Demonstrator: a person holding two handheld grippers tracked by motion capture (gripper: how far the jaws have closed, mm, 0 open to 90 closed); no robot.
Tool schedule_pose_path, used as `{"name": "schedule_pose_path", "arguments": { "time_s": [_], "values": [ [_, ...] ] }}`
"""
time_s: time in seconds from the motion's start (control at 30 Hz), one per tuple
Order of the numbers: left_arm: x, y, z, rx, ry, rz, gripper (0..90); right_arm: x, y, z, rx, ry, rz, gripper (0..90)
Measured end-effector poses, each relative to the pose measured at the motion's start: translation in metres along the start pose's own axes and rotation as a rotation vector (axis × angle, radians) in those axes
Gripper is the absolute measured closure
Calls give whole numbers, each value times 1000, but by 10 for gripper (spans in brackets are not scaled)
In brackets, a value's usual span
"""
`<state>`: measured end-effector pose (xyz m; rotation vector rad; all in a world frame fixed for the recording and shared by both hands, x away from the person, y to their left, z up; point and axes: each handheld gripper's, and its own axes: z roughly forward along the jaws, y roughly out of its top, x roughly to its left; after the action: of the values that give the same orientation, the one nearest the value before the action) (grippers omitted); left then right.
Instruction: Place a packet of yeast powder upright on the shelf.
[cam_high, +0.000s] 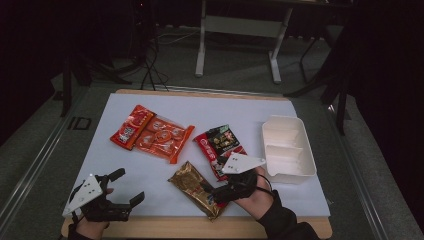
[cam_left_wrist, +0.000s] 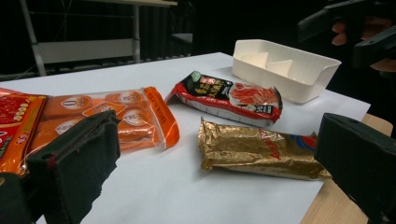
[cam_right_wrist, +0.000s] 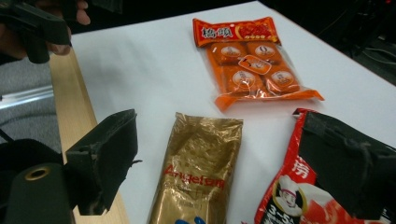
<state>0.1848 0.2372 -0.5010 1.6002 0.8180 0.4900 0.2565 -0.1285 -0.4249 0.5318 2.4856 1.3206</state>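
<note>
Gold packet (cam_high: 196, 189): lay flat near the front edge of the white table (cam_high: 210, 107).
Right gripper (cam_high: 216, 192): jaws spread wide, just over the gold packet's front end.
Left gripper (cam_high: 129, 186): jaws spread wide, nothing between them, front left.
Red packet (cam_high: 220, 146): just behind the gold one.
Orange packets (cam_high: 152, 132): farther back, left.
White tray (cam_high: 289, 147): right side.

Gold packet (cam_right_wrist: 196, 163) between right gripper (cam_right_wrist: 219, 163) jaws: glossy crinkled foil. Orange pack (cam_right_wrist: 250, 70) beyond it: shiny clear plastic. Jaw pads: matt black, rough. White tray (cam_left_wrist: 299, 70): smooth matt plastic. Table edge (cam_right_wrist: 70, 93): bare wood.
</note>
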Motion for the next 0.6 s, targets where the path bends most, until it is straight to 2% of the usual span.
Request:
{"name": "schedule_pose_path", "arguments": {
  "time_s": [0.13, 0.27, 0.43, 0.6],
  "values": [
    [0, 0, 0, -5, 1, -2, 6, -2, 4, 14, 12, 39, 6, 130],
    [0, 0, -1, -5, 0, -1, 6, -6, 7, 28, 17, 46, 3, 133],
    [1, 0, -1, -5, -4, -1, 6, -9, 5, 48, 49, 68, 0, 134],
    [0, 0, 0, -3, -8, -1, 6, -15, 2, 67, 82, 92, 17, 162]
  ]
}}
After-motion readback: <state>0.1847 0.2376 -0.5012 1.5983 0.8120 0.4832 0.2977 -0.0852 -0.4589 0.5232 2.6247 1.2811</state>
